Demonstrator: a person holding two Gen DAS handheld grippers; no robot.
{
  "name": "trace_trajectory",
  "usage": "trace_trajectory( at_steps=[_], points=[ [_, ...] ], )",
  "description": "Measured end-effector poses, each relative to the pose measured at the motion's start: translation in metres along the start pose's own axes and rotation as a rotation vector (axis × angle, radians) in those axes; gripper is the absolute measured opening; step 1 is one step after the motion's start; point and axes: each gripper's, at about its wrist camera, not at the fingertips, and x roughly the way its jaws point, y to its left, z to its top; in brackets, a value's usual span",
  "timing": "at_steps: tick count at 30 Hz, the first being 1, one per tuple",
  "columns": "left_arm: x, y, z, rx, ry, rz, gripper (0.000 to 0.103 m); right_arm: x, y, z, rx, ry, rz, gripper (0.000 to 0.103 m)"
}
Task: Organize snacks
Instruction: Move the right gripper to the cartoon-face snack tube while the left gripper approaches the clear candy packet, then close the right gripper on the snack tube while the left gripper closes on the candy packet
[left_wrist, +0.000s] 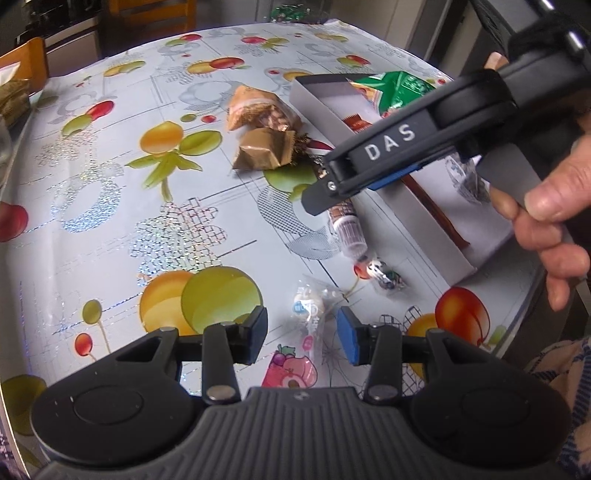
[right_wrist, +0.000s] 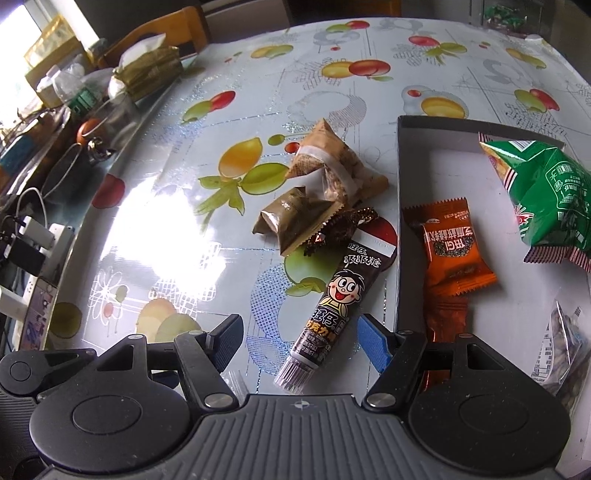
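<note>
My right gripper (right_wrist: 301, 341) is open and points down over a brown cartoon-printed tube snack (right_wrist: 332, 306). The tube's clear end lies between the fingers, and neither pad touches it. My left gripper (left_wrist: 303, 334) is open over a small clear-wrapped candy (left_wrist: 308, 306) and a pink fruit packet (left_wrist: 291, 369), gripping neither. A white box (right_wrist: 399, 184) to the right holds a green bag (right_wrist: 546, 199), an orange packet (right_wrist: 450, 247) and a clear bag of seeds (right_wrist: 565, 354). A triangular brown packet (right_wrist: 332, 162) and an olive-gold packet (right_wrist: 291, 218) lie left of the box.
A fruit-print cloth (left_wrist: 110, 184) covers the table. Another small wrapped candy (left_wrist: 384, 275) lies near the box (left_wrist: 417, 218). A hand (left_wrist: 546, 206) holds the right gripper above the tube (left_wrist: 347, 229). Tissue pack (right_wrist: 147, 66), bottles and a power strip (right_wrist: 40, 236) crowd the left edge.
</note>
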Motion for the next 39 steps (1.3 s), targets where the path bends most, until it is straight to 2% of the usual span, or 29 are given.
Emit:
trace_trajectory(
  at_steps=[13, 24, 34, 39],
  points=[
    [0.011, 0.003, 0.003, 0.072, 0.021, -0.074, 0.04, 0.009, 0.003, 0.004, 0.024, -0.006, -0.064, 0.07],
    [0.016, 0.008, 0.005, 0.113, 0.027, -0.123, 0.04, 0.019, 0.012, 0.01, -0.005, 0.009, -0.095, 0.07],
    [0.015, 0.01, 0.003, 0.138, 0.024, -0.122, 0.04, 0.03, 0.017, 0.009, -0.02, 0.015, -0.125, 0.069],
    [0.014, 0.011, 0.003, 0.141, 0.02, -0.096, 0.035, 0.033, 0.02, 0.009, -0.065, -0.003, -0.145, 0.063]
  ],
)
